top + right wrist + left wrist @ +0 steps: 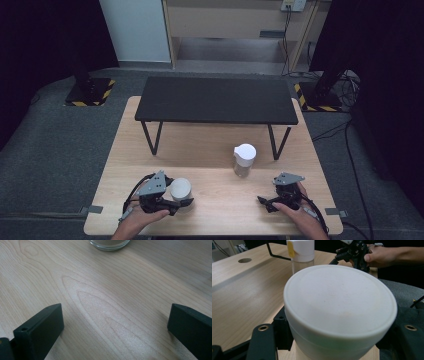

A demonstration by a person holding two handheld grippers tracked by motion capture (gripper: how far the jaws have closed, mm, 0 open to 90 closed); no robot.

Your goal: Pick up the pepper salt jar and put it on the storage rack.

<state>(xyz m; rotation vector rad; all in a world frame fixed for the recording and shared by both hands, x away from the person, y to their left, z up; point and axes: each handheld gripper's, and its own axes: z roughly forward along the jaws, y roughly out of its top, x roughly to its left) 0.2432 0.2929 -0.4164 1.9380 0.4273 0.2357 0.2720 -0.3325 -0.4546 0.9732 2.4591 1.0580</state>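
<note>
The left gripper (176, 200) is clamped on one white cup (181, 190), whose base its jaws hide. Between the two grippers stands one white-lidded jar (244, 159). The right gripper (265, 202) rests low on the table (215, 210), jaws wide apart around nothing.

One white cup (181, 190), one lidded jar (244, 160), one black shelf (216, 100)
</note>
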